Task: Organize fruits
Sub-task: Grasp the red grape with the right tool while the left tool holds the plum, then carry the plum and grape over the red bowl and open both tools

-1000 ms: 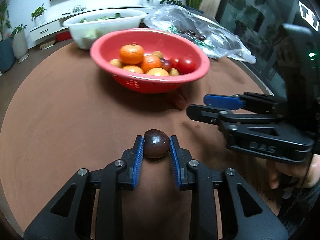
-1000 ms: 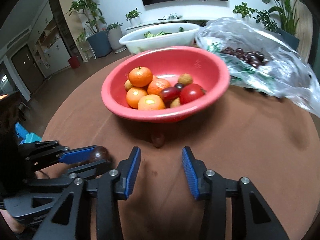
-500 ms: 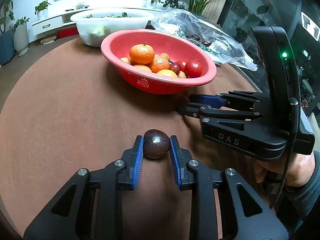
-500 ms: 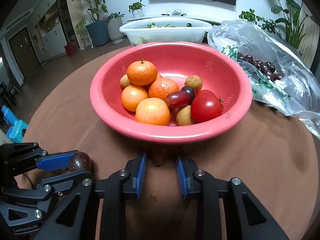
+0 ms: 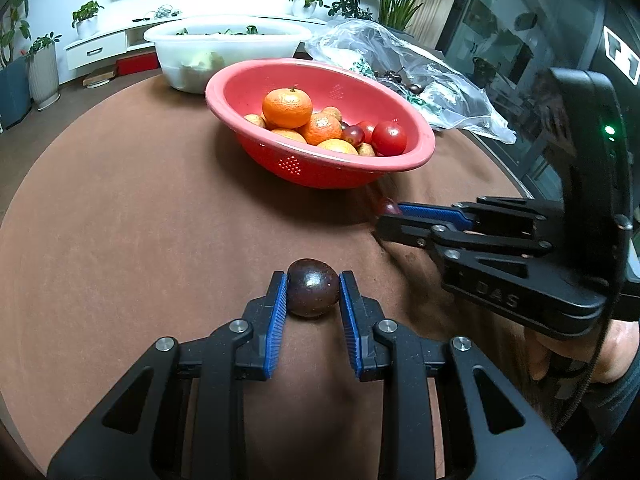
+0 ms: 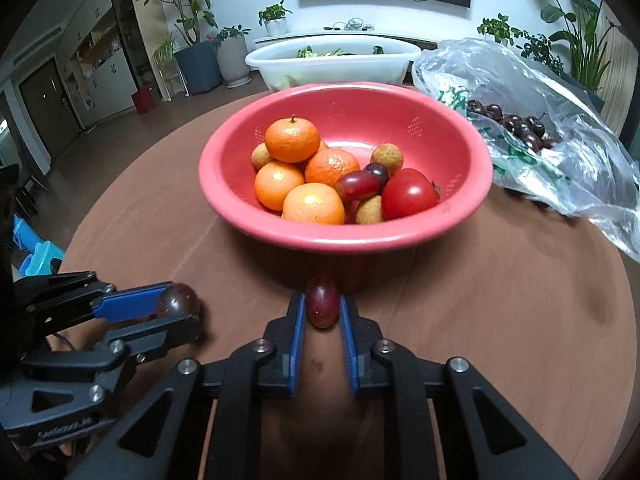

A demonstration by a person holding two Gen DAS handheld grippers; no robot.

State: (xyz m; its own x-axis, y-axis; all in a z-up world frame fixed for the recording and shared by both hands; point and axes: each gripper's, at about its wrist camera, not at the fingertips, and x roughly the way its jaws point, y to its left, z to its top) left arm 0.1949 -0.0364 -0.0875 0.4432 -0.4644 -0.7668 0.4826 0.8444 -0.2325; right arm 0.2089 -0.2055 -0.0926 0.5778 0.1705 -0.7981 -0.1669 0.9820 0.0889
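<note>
**Two Fruits Pinched in Front of the Red Colander**

We held a fruit in each tool. Our left gripper (image 5: 313, 294) pinched a dark round fruit (image 5: 313, 293) between its blue pads, well in front of the red colander (image 6: 460, 216) and to its left, seemingly just above the brown tablecloth (image 5: 140, 220). Our right gripper (image 6: 322, 312) had pressed shut on a small red grape (image 6: 322, 306) just in front of the colander, under its near rim. The colander already held mandarins (image 6: 292, 140), a tomato (image 6: 408, 194) and other small fruit, so we judged both pinched pieces were strays bound for it. The plastic bag of cherries (image 6: 520, 128) lay to the colander's right.
</note>
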